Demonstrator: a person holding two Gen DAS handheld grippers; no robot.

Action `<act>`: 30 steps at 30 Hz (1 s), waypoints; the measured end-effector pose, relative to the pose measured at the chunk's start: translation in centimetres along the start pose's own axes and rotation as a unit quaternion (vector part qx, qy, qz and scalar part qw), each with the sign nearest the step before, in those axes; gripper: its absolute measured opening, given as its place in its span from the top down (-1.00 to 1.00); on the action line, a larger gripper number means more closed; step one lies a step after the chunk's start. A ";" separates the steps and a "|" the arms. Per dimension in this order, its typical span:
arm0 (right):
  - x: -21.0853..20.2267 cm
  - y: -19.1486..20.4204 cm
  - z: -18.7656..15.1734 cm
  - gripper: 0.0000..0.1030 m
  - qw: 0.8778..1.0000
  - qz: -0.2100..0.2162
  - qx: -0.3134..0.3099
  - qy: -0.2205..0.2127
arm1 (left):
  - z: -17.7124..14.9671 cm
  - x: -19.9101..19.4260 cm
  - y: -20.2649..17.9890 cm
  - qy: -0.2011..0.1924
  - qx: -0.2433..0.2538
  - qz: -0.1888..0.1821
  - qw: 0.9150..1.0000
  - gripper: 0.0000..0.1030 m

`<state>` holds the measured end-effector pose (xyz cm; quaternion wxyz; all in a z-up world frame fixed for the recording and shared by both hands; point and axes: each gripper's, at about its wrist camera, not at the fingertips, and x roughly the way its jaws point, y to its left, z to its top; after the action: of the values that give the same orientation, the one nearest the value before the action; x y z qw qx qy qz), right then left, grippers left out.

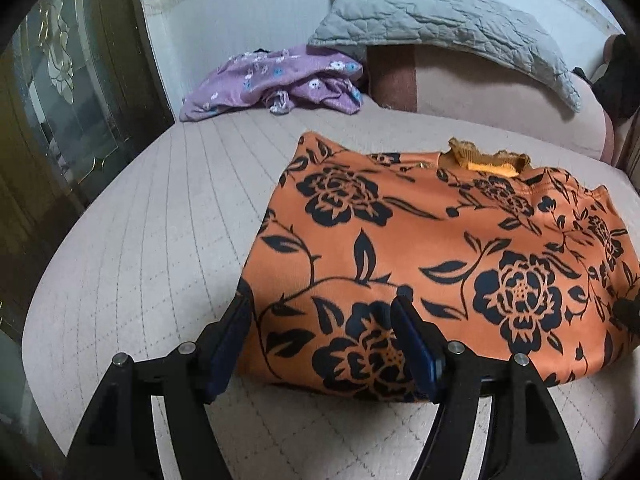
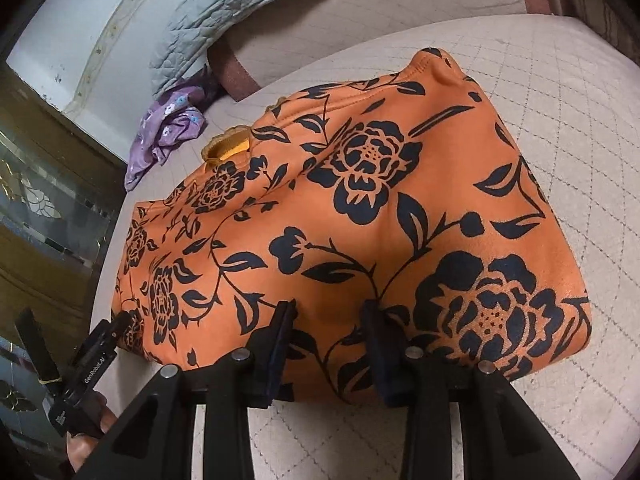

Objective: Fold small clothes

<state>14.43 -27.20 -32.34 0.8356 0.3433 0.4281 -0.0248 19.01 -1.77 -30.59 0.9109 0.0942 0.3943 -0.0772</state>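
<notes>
Orange flowered top [image 1: 440, 248] lies part-folded on the bed [image 1: 132, 248]; another fold looks due.

Left tongs [image 1: 324, 312] stand open astride its near left corner, gripping nothing; right tongs [image 2: 330, 314] sit half-open over the near edge, whether they pinch cloth I cannot tell; next, both likely need to grip that edge and carry it toward the collar [image 1: 486, 160].

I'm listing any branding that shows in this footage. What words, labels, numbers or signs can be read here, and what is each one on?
"GenRobot.AI": white lettering on the black body of the left gripper, seen in the right wrist view.
A small white mark lower on that same gripper body: too small to read.
The orange floral garment, the purple floral garment and the grey quilt show no readable text.
</notes>
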 end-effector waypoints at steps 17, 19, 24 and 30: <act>0.5 0.6 -0.1 0.07 1.000 -0.004 -0.008 -0.001 | 1.2 -0.7 -0.3 -0.031 -0.007 0.001 0.999 -0.41; 0.5 0.7 -0.1 0.06 1.000 -0.004 -0.008 -0.001 | 1.2 -0.8 -0.3 -0.033 -0.007 0.000 0.999 -0.41; 0.6 0.7 -0.1 0.04 1.000 -0.005 -0.008 0.000 | 1.2 -0.7 -0.2 -0.030 -0.008 0.003 1.000 -0.41; -1.7 0.7 1.1 0.02 0.999 0.024 0.002 -0.039 | 1.1 0.7 1.4 -0.004 -0.023 0.035 0.999 -0.41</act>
<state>14.34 -27.78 -30.23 0.8512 0.3541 0.3869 -0.0195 20.57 -0.75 -30.23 0.9164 0.0863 0.3892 -0.0360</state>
